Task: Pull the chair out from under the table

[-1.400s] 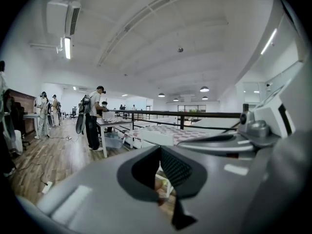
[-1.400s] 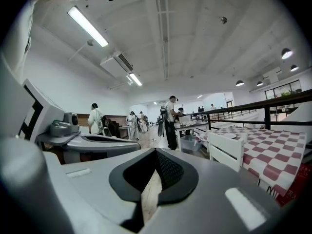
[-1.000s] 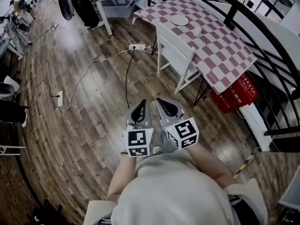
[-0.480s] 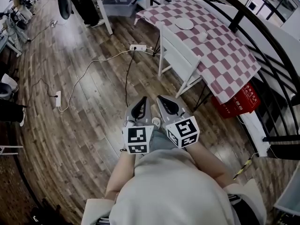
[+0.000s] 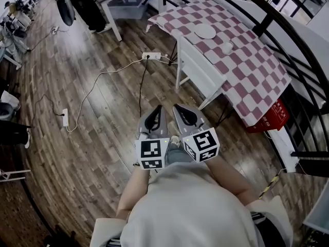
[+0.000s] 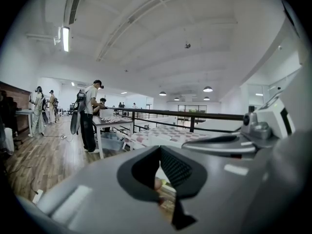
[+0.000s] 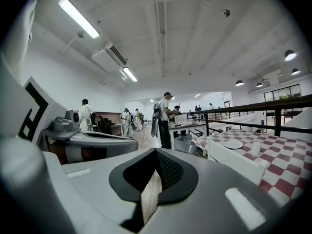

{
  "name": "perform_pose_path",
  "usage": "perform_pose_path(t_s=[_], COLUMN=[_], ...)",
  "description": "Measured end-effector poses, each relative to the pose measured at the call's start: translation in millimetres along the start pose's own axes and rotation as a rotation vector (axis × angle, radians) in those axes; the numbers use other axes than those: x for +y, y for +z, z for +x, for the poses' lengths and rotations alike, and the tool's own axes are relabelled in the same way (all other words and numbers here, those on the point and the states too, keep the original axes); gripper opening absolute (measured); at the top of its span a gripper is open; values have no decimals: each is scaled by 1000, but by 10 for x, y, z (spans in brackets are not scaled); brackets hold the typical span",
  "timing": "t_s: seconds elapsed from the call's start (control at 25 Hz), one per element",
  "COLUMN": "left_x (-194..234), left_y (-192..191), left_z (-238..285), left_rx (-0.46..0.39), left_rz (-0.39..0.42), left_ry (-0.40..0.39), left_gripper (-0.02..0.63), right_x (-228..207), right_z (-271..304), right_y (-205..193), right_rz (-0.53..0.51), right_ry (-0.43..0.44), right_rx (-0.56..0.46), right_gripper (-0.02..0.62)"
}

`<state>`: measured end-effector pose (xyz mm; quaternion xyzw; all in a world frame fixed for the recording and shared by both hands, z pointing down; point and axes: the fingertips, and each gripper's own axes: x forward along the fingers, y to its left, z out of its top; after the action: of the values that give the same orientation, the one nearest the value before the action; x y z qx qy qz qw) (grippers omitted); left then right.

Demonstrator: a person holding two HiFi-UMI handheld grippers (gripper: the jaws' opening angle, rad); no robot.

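Observation:
A white chair stands tucked under the table with the red-and-white checked cloth, its back facing me. In the head view my left gripper and right gripper are side by side in front of my body, over the wooden floor and well short of the chair. Both are shut with nothing between their jaws. The right gripper view shows its jaws shut, with the chair ahead to the right. The left gripper view shows its jaws shut and the checked cloth beyond.
A white plate and a cup sit on the cloth. A power strip and cables lie on the floor before the chair. A red box stands under the table, by the black railing. A person stands at another table further off.
Both grippers and I have moved forward toward the chair, which now sits a little nearer and lower in the head view. The jaws stayed shut.

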<state>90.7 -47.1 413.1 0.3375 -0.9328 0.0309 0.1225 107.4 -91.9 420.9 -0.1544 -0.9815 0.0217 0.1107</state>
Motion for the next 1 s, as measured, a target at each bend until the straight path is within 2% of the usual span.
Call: perform_pose_path(t_s=[0.52, 1.0], left_x=[427, 190], left_y=[364, 298], left_z=[939, 1342], left_rx=[-23, -1], left_rz=[16, 33], left_ry=[-22, -82], left_gripper=[11, 11], right_x=[-622, -1063], right_z=[780, 729], right_y=[229, 97], right_rz=[17, 44], right_ry=[-42, -105], right_rx=[-8, 20], right_gripper=[-2, -2])
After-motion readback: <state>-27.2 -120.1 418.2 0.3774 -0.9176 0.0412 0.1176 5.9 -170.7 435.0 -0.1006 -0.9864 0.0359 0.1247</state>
